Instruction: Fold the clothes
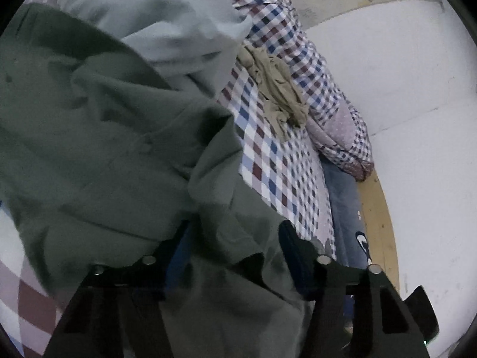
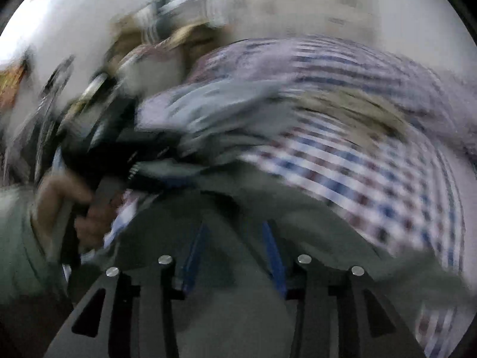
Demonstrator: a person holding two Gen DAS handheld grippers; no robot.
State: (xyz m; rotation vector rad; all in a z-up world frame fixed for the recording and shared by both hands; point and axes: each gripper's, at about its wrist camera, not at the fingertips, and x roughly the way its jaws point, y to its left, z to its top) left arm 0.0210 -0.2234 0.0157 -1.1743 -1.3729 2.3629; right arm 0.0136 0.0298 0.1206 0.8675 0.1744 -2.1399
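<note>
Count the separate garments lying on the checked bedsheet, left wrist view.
3 visible: the dark green garment nearest, draped over the left gripper; a pale blue-grey garment behind it; a small crumpled beige piece further right. More may be hidden underneath.

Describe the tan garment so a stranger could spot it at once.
Find the checked sheet on the bed. The tan garment lies crumpled on it, right of the pale blue garment. It is the only beige piece, small and bunched, unlike the big green garment.
</note>
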